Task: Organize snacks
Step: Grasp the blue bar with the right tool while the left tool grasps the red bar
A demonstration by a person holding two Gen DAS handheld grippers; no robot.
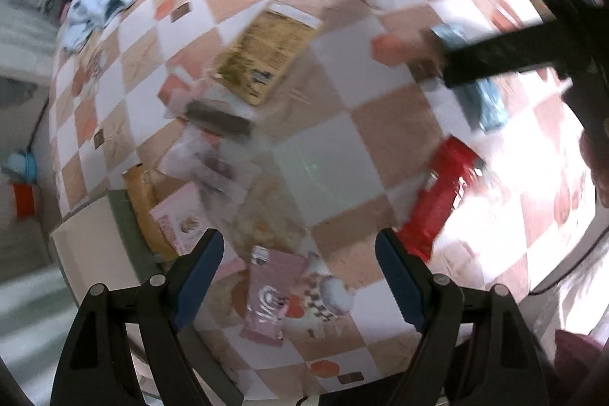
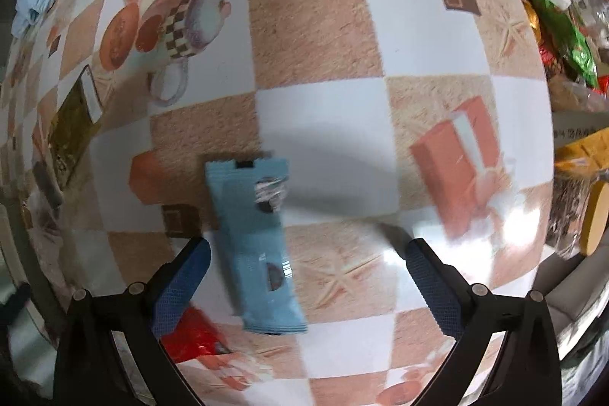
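Table (image 2: 316, 37): checked cloth, snacks scattered, still sorting.
Blue pack (image 2: 259, 238): flat on the table, between the right gripper's (image 2: 304, 280) spread fingers, untouched.
Pink pack (image 1: 270, 295): under the left gripper (image 1: 300, 276), fingers apart.
Next: I'd say lower, straddle, close.
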